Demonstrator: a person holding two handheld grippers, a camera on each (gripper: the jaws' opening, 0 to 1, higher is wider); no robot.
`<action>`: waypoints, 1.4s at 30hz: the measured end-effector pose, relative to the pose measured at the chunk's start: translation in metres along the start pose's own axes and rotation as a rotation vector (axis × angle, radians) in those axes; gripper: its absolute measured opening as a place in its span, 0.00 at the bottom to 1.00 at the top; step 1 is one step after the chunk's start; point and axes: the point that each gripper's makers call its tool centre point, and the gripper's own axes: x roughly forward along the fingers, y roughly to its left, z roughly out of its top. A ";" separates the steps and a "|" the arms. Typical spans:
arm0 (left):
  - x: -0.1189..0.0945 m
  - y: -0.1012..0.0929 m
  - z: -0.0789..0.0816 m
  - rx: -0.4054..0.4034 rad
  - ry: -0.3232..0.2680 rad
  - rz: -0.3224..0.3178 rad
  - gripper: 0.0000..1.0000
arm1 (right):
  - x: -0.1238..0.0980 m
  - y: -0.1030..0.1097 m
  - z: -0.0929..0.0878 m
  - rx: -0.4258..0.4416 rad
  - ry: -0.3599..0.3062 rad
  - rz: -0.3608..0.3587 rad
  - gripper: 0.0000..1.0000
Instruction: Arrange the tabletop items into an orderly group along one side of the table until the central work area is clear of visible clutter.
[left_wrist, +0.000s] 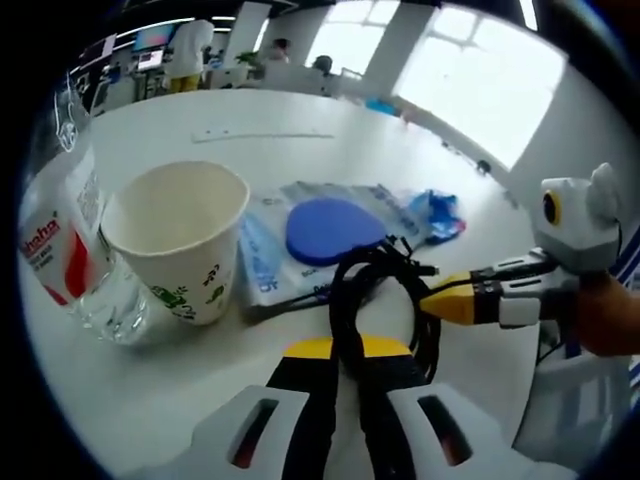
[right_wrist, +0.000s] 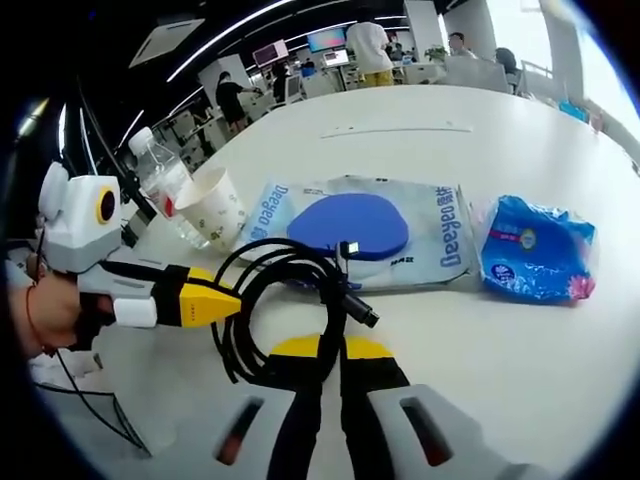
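A coiled black cable (left_wrist: 385, 275) lies on the white table (left_wrist: 300, 150), in front of a flat wipes pack with a round blue lid (left_wrist: 332, 230). My left gripper (left_wrist: 347, 350) is shut on the coil's near side. My right gripper (left_wrist: 440, 298) comes in from the right, shut on the coil's other side. In the right gripper view the cable (right_wrist: 280, 265) runs between that gripper's jaws (right_wrist: 332, 350), and the left gripper (right_wrist: 225, 305) pinches the loop from the left. A paper cup (left_wrist: 180, 240) and a water bottle (left_wrist: 70, 250) stand together beside the wipes.
A blue tissue packet (right_wrist: 535, 250) lies beyond the wipes pack (right_wrist: 350, 225). The cup (right_wrist: 212, 210) and bottle (right_wrist: 160, 180) stand near the table edge. A long white strip (right_wrist: 395, 128) lies far across the table. People and desks fill the room behind.
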 end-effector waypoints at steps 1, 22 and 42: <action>-0.001 0.001 0.001 -0.006 -0.005 0.007 0.00 | -0.001 0.000 0.000 0.004 0.001 0.000 0.01; -0.015 -0.014 0.016 -0.022 -0.033 -0.014 0.00 | -0.022 0.001 0.006 0.028 -0.038 0.023 0.00; -0.017 -0.064 0.031 0.010 -0.055 -0.067 0.00 | -0.071 -0.024 0.012 0.060 -0.096 0.017 0.00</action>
